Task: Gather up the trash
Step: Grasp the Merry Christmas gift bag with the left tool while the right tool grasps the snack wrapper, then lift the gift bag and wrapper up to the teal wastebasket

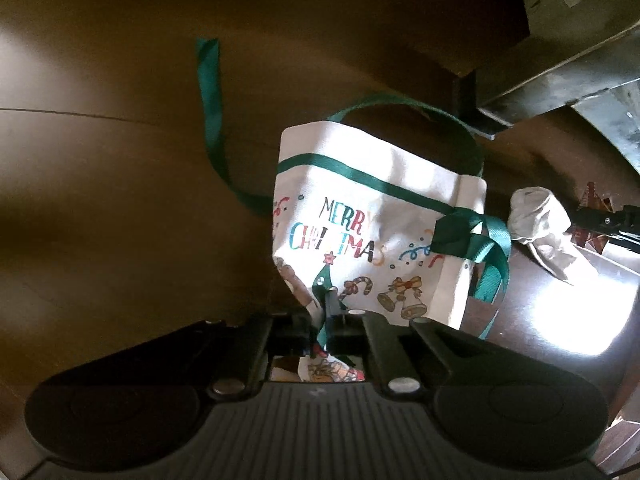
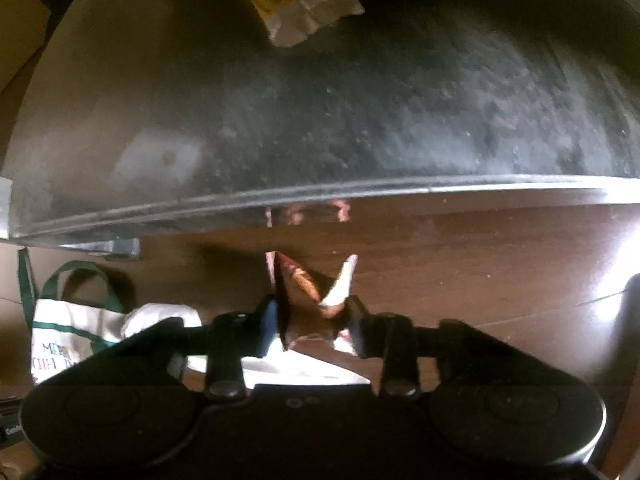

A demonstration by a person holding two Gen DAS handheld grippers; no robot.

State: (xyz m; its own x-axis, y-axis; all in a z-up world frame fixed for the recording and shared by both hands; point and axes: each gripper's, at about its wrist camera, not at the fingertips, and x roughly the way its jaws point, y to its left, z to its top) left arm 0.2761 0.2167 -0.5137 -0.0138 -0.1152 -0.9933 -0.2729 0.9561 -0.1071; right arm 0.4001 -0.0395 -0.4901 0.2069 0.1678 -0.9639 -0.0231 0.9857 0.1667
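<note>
A brown snack wrapper (image 2: 306,292), crumpled into a peaked shape with a pale torn flap, sits on the dark wooden floor (image 2: 460,264) just in front of a low table's edge. The right gripper (image 2: 312,320) points down over it with the wrapper between its fingers; both pads press against the wrapper's sides, so the jaws are clamped on it at a middling width. The wrapper's reflection shows faintly in the glossy rim of the dark tabletop (image 2: 360,112) above it. At the far side of that tabletop lies a yellow and white packet (image 2: 296,0) with black print.

To the left of the wrapper, on the same floor, lies a crumpled white tissue (image 1: 536,216), and beside it stands a small white gift bag (image 1: 372,216) printed with "MERRY CHRISTMAS", a tree, a candy cane and bells. The bag has a green ribbon band tied in a bow at one corner and a green ribbon handle (image 1: 400,104) arching over its open top; a second green strip trails away across the floor. The left gripper (image 1: 332,312) points straight down at the bag's near edge, its jaws drawn together and pinching a green ribbon there. A metal table leg (image 1: 480,116) stands just behind the bag.
</note>
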